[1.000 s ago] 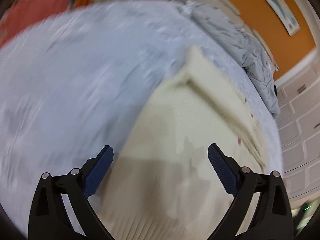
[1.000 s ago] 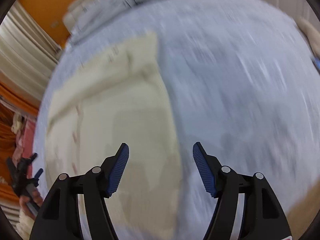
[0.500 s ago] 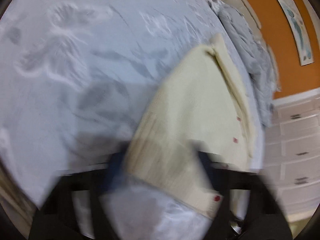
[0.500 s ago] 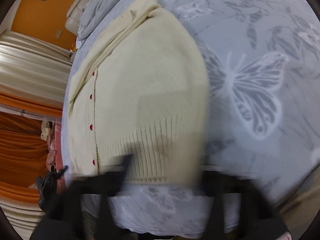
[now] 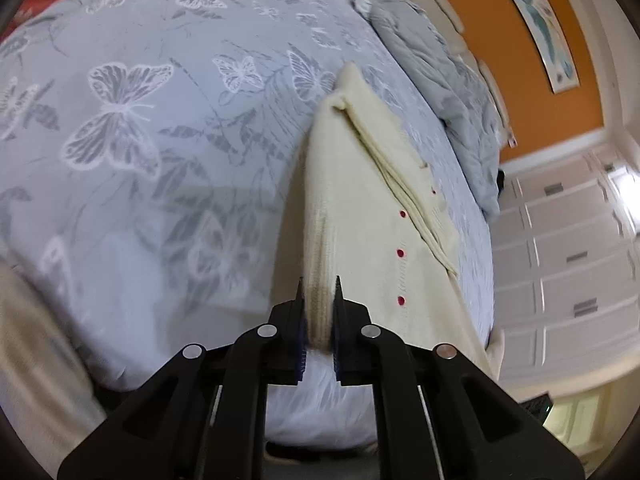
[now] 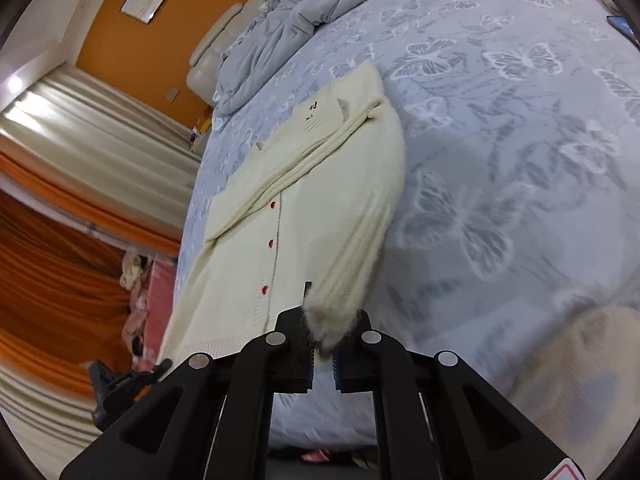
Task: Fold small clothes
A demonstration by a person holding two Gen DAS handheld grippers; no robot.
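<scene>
A cream knit cardigan (image 5: 360, 216) with red buttons lies on the butterfly-print bedspread (image 5: 140, 140), its sleeves folded across the front. My left gripper (image 5: 318, 286) is shut on a corner of its ribbed hem, and that side edge is lifted into a ridge. In the right wrist view the same cardigan (image 6: 312, 200) stretches away from me. My right gripper (image 6: 334, 308) is shut on the other hem corner, whose fuzzy knit bunches between the pads. Both held corners hang a little above the bedspread (image 6: 500, 140).
A crumpled grey duvet (image 5: 440, 80) and cream pillows lie at the head of the bed, against the orange wall. White cabinets (image 5: 568, 260) stand beyond one side, curtains (image 6: 60, 240) beyond the other. Beige cloth (image 6: 580, 360) shows at the near bed edge.
Both grippers went from wide open over the cardigan's hem to shut on its two hem corners. They have since drawn back and up, lifting the hem off the bed.
</scene>
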